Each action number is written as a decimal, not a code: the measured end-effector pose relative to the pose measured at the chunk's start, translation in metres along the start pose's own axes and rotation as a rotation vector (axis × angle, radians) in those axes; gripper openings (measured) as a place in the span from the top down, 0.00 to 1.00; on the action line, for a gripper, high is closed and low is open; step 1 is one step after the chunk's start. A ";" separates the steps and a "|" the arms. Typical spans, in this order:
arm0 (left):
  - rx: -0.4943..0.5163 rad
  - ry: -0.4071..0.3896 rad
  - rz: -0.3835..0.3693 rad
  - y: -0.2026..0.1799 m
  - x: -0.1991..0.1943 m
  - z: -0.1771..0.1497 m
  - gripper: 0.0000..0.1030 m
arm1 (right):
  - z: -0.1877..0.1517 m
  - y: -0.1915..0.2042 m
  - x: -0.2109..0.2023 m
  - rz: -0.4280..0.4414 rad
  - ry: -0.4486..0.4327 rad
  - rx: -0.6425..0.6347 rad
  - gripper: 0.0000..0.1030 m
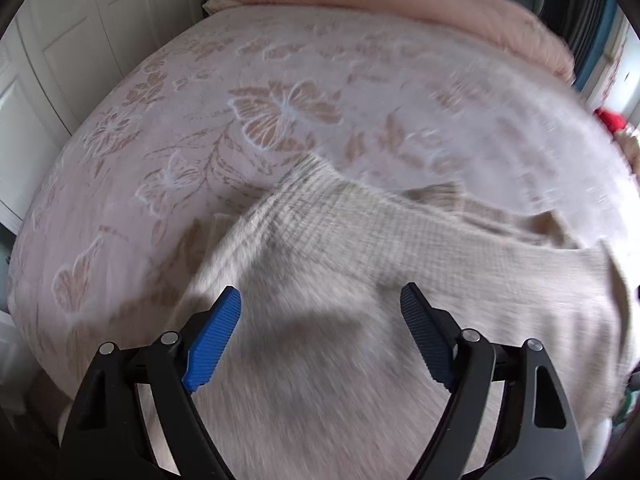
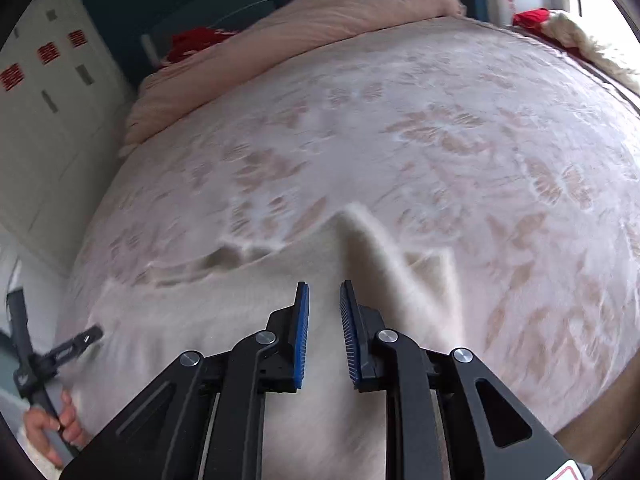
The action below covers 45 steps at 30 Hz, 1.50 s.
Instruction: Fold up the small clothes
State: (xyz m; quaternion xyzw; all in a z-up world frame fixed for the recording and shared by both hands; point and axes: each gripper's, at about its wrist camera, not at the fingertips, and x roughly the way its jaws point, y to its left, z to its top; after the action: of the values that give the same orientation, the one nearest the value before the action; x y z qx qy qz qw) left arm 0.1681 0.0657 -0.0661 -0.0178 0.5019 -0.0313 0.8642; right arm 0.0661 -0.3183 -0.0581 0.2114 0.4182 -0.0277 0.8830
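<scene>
- The left gripper [image 1: 320, 312] hangs over a cream garment [image 1: 360, 248] with its blue-padded fingers [image 1: 214, 340] spread wide; nothing sits between them, and the cloth lies beneath and beyond the tips.
- The right gripper [image 2: 324, 304] has its fingers [image 2: 302, 336] drawn close together with a narrow gap left between the pads; no cloth is caught in that gap, and the garment [image 2: 224, 300] lies under and ahead of them.
- The garment lies on the bed [image 1: 280, 80], at its near edge, running across in front of both grippers.
- It is a soft knit with a small waffle-like grid in the left wrist view, pale cream to beige, rumpled, not flat.
- One part stretches away toward the middle of the bed like a sleeve or leg; which it is I cannot tell, as the view is blurred.
- In the right wrist view a fold of it stands up in a ridge [image 2: 360, 224] just beyond the fingertips.
- The bed cover is pinkish white with tan butterfly and leaf patterns.
- A plain pink duvet [image 1: 400, 4] is bunched along the far side of the bed.
- Something red [image 2: 192, 40] lies past that duvet, and another red thing [image 1: 610, 120] sits at the bed's right edge.
- White panelled cupboard doors [image 1: 72, 60] stand to the left of the bed.
- At the lower left of the right wrist view a hand [image 2: 52, 424] grips the handle of the other gripper, beside the garment's edge.
</scene>
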 end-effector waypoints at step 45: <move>0.147 -0.011 0.030 -0.032 -0.025 -0.070 0.15 | -0.079 0.092 -0.003 0.102 0.142 -0.261 0.92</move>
State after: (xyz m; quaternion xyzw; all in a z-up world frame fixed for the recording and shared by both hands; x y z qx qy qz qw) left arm 0.0941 0.0360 -0.0769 0.0529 0.4936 -0.0550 0.8663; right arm 0.0277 -0.2035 -0.0683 0.1175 0.4685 0.0869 0.8713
